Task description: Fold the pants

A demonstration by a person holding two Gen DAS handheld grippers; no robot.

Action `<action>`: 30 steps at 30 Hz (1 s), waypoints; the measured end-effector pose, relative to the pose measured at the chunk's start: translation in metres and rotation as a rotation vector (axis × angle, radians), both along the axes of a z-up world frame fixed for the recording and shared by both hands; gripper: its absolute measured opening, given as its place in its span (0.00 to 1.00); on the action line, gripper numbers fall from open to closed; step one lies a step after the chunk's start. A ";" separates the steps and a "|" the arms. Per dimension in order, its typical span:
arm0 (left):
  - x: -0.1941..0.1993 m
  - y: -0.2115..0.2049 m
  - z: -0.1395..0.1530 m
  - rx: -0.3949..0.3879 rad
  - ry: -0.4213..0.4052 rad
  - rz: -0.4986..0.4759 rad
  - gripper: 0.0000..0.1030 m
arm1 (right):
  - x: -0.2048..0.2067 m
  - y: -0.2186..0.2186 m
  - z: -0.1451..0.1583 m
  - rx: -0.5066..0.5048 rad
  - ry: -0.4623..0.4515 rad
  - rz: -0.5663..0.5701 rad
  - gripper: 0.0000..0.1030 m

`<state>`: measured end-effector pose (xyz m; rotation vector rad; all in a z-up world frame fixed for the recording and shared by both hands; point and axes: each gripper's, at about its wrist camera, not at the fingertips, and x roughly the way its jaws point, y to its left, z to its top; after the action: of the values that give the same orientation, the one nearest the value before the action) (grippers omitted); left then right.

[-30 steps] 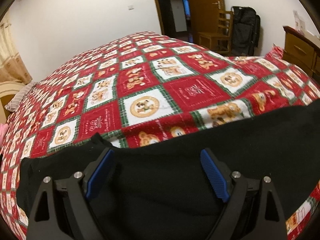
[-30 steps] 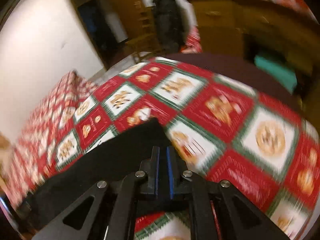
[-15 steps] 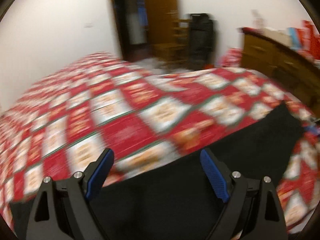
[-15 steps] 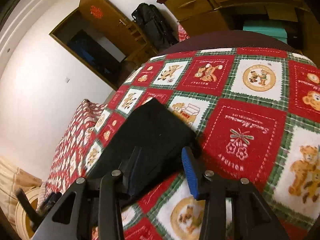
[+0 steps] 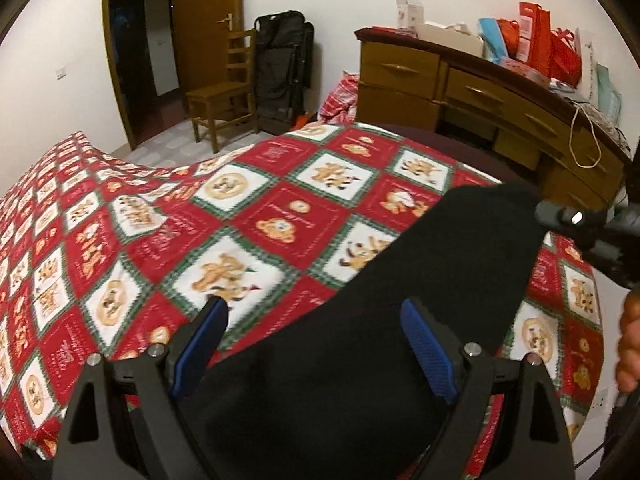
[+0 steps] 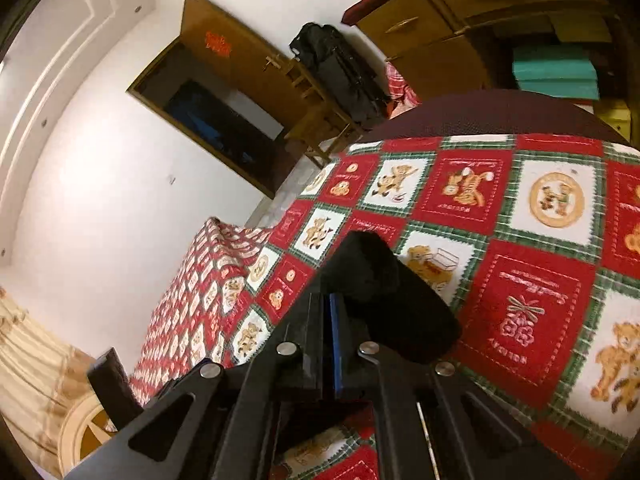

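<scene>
Dresser point(image 5: 472, 92) newly beyond bedspread point(image 5: 248, 216)

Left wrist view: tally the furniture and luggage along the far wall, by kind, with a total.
Chair: 1
Black bag: 1
Dresser: 1
Total: 3

- L wrist cam: close above bedspread point(image 5: 248, 216), tilted down, faces door point(image 5: 208, 32) and dresser point(image 5: 472, 92).
- R wrist cam: close, rolled sideways.
- Shared: bedspread, door, dresser, black pants point(image 5: 400, 320).
</scene>
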<state>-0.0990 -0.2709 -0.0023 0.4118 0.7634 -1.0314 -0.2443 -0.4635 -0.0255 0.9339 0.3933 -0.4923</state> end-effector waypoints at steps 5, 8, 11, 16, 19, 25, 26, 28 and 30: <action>-0.002 -0.007 -0.006 0.033 0.014 0.000 0.88 | -0.002 -0.023 -0.060 0.166 0.174 0.000 0.04; -0.002 -0.006 -0.009 0.045 0.015 0.010 0.88 | -0.018 -0.022 -0.063 0.187 0.150 -0.008 0.06; 0.000 -0.005 -0.009 0.050 0.004 0.022 0.88 | -0.032 -0.011 -0.045 0.089 0.170 -0.068 0.40; -0.002 -0.001 -0.005 0.033 -0.011 0.030 0.88 | -0.024 0.002 -0.057 0.113 0.161 -0.053 0.60; 0.001 0.004 -0.001 0.021 -0.001 0.040 0.88 | -0.010 0.002 -0.059 0.068 0.160 -0.070 0.56; 0.011 0.024 0.009 -0.002 -0.018 0.092 0.88 | 0.031 -0.009 -0.061 0.035 0.211 -0.064 0.12; 0.014 0.029 0.010 -0.004 -0.021 0.108 0.88 | 0.033 -0.011 -0.057 0.039 0.202 -0.045 0.11; 0.021 0.040 0.014 -0.013 -0.026 0.136 0.88 | 0.031 -0.008 -0.028 -0.032 0.130 0.011 0.10; 0.029 0.055 0.018 -0.026 -0.034 0.169 0.88 | 0.022 -0.003 0.000 -0.128 0.076 0.020 0.10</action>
<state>-0.0702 -0.2159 0.0158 0.3354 0.7405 -0.8729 -0.2221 -0.4667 -0.0251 0.7891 0.4346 -0.5299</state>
